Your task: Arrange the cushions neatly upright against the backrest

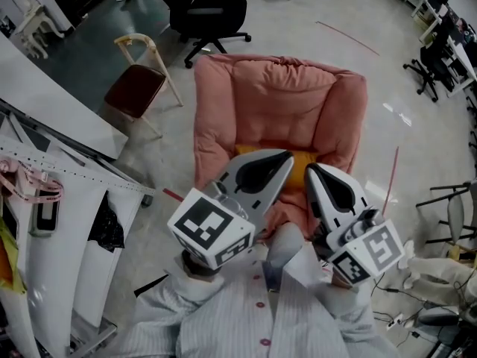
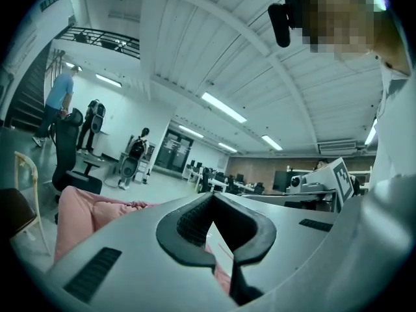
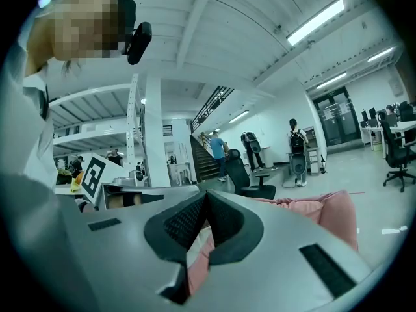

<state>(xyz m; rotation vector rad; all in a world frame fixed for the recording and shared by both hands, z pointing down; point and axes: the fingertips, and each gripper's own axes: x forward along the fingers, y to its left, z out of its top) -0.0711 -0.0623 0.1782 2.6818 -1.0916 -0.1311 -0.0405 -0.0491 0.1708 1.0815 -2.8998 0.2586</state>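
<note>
A pink armchair [image 1: 276, 95] stands on the floor in front of me, its backrest on the far side. A yellow cushion [image 1: 299, 171] lies on its seat, mostly hidden behind my grippers. My left gripper [image 1: 288, 155] and right gripper [image 1: 311, 168] hover side by side over the seat's front, both shut with nothing between the jaws. In the left gripper view the shut left gripper [image 2: 211, 197] points level over the pink armchair [image 2: 91, 213]. In the right gripper view the shut right gripper [image 3: 206, 194] also points level, with the pink armchair [image 3: 325, 216] beyond it.
A wooden chair with a dark red seat [image 1: 138, 88] stands left of the armchair, and a black office chair [image 1: 212, 13] behind it. White panels [image 1: 67, 222] lean at the left. Metal frames and cables [image 1: 455, 207] sit at the right.
</note>
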